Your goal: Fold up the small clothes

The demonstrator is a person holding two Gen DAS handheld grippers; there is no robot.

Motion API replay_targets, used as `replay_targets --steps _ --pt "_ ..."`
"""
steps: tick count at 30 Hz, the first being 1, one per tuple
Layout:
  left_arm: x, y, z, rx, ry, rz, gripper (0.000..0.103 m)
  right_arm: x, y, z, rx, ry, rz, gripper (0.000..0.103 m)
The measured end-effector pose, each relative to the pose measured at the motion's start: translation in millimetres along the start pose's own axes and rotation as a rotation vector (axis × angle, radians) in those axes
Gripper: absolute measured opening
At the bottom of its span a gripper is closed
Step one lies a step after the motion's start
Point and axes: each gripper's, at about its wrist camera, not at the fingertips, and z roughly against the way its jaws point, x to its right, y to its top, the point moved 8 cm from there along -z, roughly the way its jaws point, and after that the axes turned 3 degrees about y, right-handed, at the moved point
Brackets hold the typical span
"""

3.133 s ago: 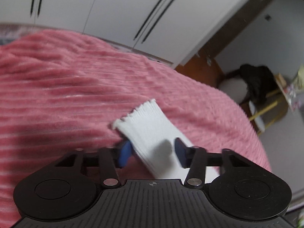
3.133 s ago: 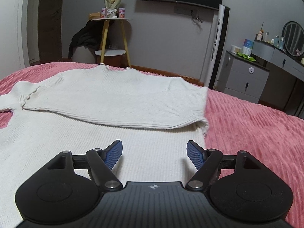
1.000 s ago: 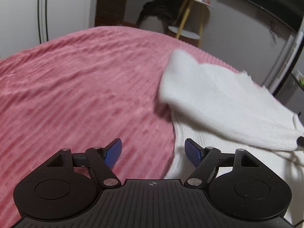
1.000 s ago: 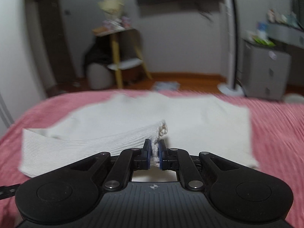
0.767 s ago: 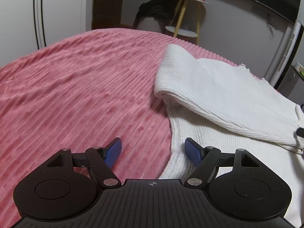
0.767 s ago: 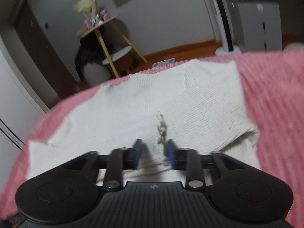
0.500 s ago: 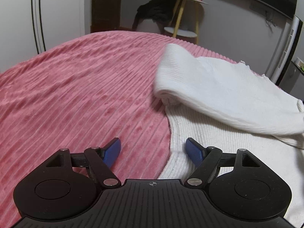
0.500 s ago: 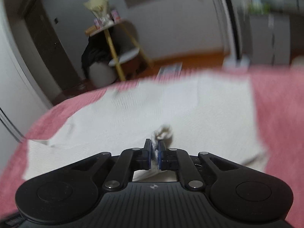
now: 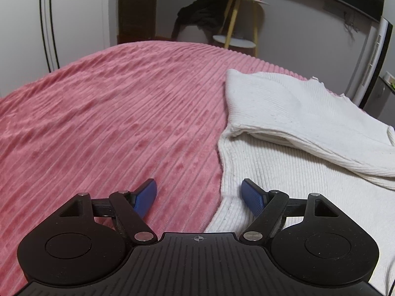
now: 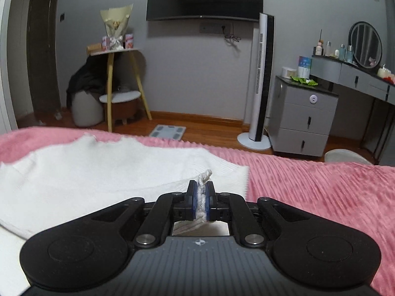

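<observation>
A white knit sweater (image 9: 291,162) lies on the pink ribbed bedspread (image 9: 103,128), with one sleeve (image 9: 296,113) folded across its body. My left gripper (image 9: 198,193) stands open just above the sweater's left edge, its right finger over the knit and its left one over the bedspread, with nothing pinched. In the right wrist view the sweater (image 10: 98,172) spreads out to the left, and my right gripper (image 10: 201,198) is shut on a bunched bit of its white edge, which pokes out past the blue pads.
Beyond the bed's far edge are a wooden side table (image 10: 118,79) with a bouquet, a bathroom scale (image 10: 169,131) on the floor, a tower fan (image 10: 261,81) and grey drawers (image 10: 305,116). White wardrobe doors (image 9: 49,22) rise to the left.
The right gripper has carried the pinched knit edge across the sweater towards its right side. The left gripper stays open at the sweater's left edge, where the folded sleeve now lies flatter.
</observation>
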Motion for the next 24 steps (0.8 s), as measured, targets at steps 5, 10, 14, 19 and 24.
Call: replay_targets --steps 5,10,14,19,24 --pt "0.5 0.6 -0.8 -0.003 0.001 -0.006 0.081 5.6 -11.1 -10.6 -0.033 -0.020 0.025 0.006" --pt "5.3 22.1 5.0 0.027 -0.014 0.000 0.080 13.1 -22.0 -22.7 -0.095 0.005 0.005 0.007" --pt "22.7 42.8 7.0 0.040 -0.063 0.020 0.080 21.7 -23.1 -22.4 -0.107 0.090 -0.100 0.027" --pt "64.4 61.3 -9.7 0.046 -0.006 -0.119 0.080 19.7 -24.0 -29.7 -0.123 0.127 -0.089 0.024" --pt "89.3 75.4 -21.2 0.048 -0.002 -0.152 0.080 19.2 -20.9 -22.0 -0.075 0.063 0.024 0.006"
